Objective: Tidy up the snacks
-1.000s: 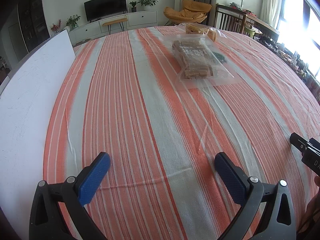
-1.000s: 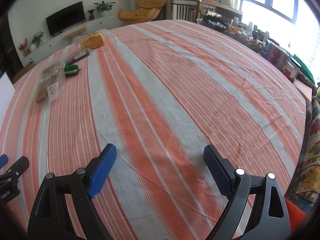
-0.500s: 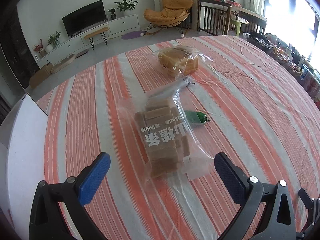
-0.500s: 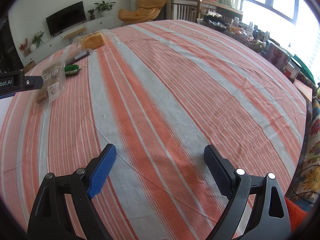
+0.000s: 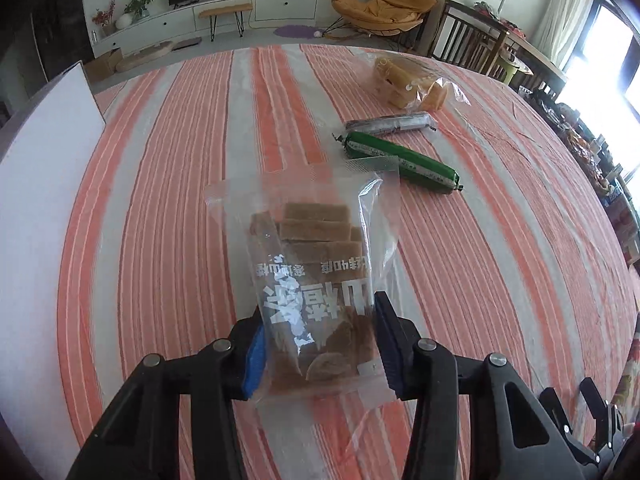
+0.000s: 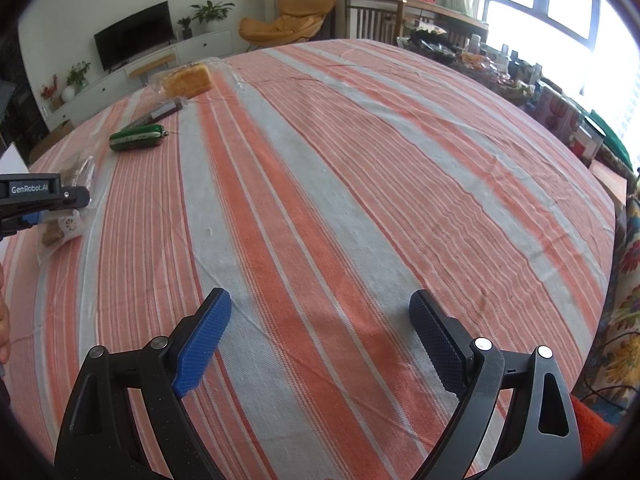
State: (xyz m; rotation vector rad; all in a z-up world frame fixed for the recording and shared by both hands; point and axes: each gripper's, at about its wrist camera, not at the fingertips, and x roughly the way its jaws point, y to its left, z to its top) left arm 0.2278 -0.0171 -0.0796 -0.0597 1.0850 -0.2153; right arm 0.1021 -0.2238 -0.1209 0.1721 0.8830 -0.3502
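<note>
Our left claw (image 5: 320,344) has just closed on the brown snack bag (image 5: 316,280), so we can move it; our right claw (image 6: 320,328) stays spread.

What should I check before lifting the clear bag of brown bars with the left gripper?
1. Left gripper fingers closed on the clear bag of brown bars: ok.
2. Grip firm enough to lift: cannot tell.
3. Bag overlaps the green sausage, may drag it: not ok.
4. Grey stick pack and bread bag lie clear of the bag: ok.
5. Right gripper open, over bare tablecloth: ok.
</note>
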